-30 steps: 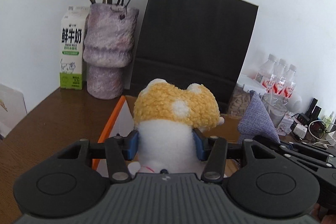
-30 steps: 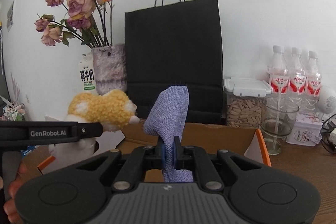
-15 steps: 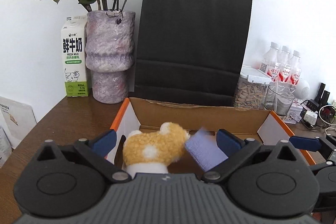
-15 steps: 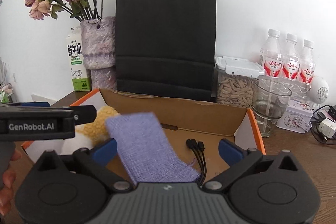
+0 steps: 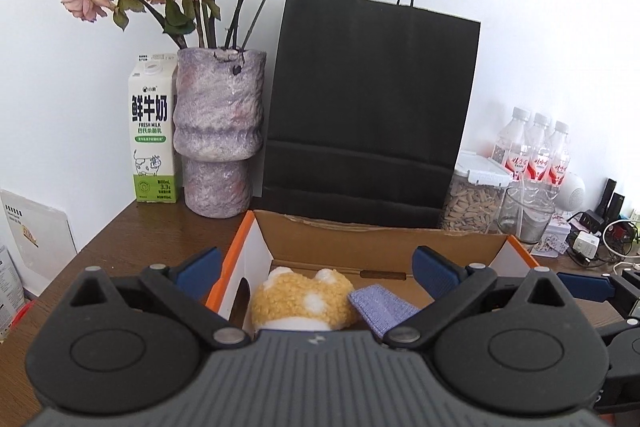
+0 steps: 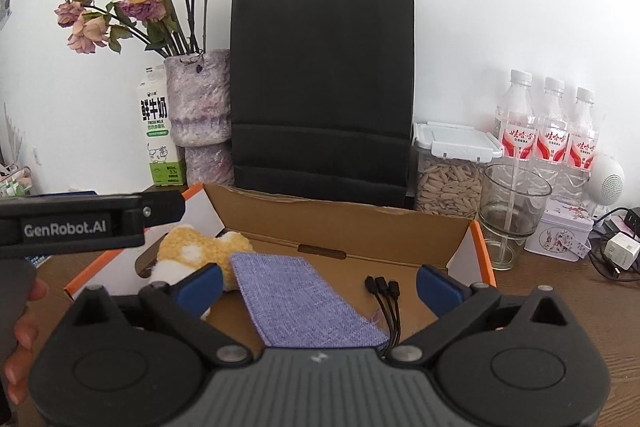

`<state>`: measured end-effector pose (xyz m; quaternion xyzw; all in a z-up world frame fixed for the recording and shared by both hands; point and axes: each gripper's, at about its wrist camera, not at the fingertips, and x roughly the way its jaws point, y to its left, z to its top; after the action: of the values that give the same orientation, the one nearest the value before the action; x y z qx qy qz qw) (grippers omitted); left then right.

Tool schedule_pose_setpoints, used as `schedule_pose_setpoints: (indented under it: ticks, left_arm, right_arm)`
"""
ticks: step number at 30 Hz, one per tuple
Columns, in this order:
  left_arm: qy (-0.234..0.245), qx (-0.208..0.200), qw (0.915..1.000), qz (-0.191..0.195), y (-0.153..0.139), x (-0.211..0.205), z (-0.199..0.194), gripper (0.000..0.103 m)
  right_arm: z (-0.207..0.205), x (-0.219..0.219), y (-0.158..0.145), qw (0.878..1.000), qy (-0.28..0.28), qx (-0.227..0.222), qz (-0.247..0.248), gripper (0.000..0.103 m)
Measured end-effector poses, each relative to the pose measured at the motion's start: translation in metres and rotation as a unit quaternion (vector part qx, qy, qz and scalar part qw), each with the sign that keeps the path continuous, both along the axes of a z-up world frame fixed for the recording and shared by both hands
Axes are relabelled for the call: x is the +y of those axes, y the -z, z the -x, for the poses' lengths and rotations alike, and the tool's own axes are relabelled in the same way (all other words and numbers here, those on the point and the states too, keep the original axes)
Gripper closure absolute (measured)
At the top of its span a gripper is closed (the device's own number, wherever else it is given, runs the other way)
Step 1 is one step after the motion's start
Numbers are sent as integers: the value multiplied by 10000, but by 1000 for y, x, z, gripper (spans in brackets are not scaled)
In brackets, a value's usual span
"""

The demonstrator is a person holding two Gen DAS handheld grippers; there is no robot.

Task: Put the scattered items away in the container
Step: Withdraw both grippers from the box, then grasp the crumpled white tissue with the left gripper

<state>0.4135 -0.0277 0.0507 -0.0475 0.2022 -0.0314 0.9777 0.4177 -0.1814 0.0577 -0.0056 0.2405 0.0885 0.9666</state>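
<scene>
Plush toy and purple pouch dropped into box, both hand-held grippers wide above

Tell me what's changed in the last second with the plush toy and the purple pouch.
Both were let go. The left gripper opened and the plush toy dropped into the box; the right gripper opened and the pouch fell flat beside it, near the cables. Both jaws now stand wide with nothing held. The bag, vase and milk carton stayed put.
</scene>
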Motion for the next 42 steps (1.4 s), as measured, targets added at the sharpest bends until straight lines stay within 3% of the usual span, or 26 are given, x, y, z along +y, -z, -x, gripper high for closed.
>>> schedule_pose_setpoints:
  ticks: [9,19,34,42]
  left_arm:
    - [125,-505,9985,162,-29,11,37,0]
    - [111,-696,9974,124,-48,34,89,0]
    - [14,-186,9998,-65,-25,64,184,0]
    - [-41,386,9992,-122,15,70,233,0]
  right_arm:
    - [38,-7,-24,9993,-96,-345,-51,0]
    - [103,-17,-37,9985,-30,-547,5,0]
    - [214,-35,15,9997,57,124,199,0]
    - [251,-40,35,9991,13,411,103,0]
